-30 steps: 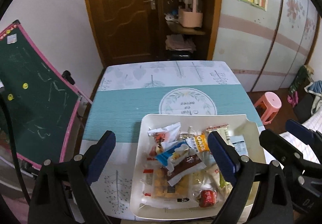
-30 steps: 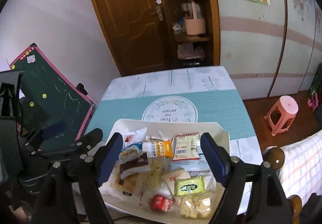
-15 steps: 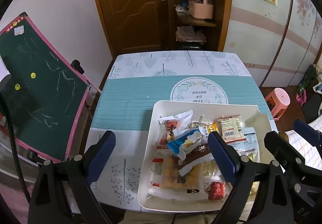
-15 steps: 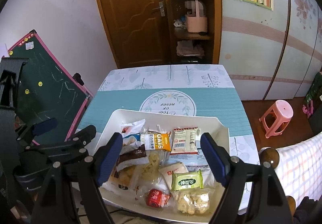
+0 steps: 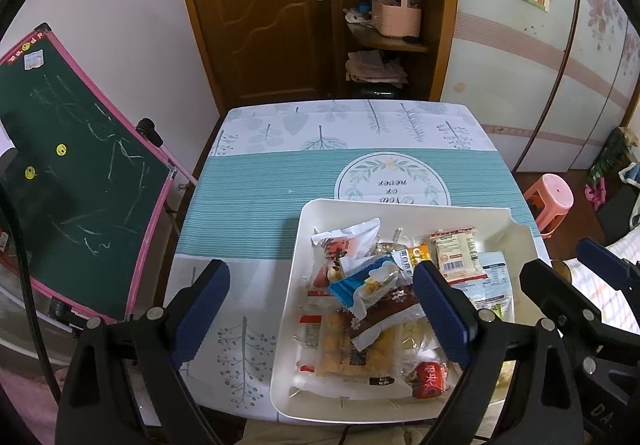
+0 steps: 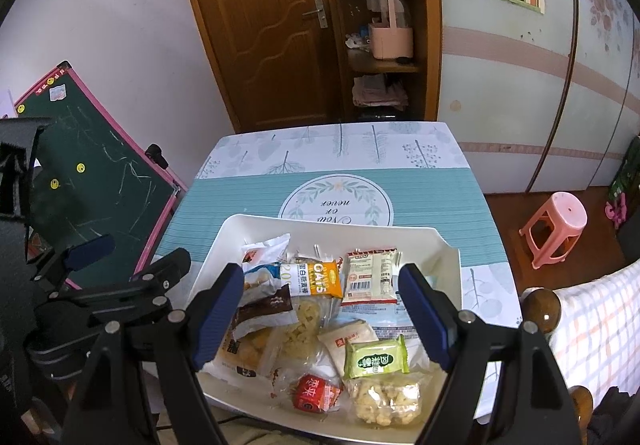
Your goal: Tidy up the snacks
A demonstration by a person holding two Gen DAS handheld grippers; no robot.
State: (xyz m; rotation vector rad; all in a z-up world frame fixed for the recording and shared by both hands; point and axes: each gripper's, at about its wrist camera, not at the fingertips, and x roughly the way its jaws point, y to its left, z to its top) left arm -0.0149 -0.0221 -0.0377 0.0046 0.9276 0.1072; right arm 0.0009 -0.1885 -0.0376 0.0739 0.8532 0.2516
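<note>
Wrapped snacks (image 6: 320, 309) lie heaped in a white tray (image 6: 224, 241).

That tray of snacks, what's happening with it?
A person is holding a gripper in each hand above a white tray piled with wrapped snacks on the table. The left gripper and the right gripper both have their jaws open and hold nothing. No snack has been picked up yet: the orange oats bar, the green packet and the red packet all lie in the tray. The sorting hasn't visibly started.
</note>
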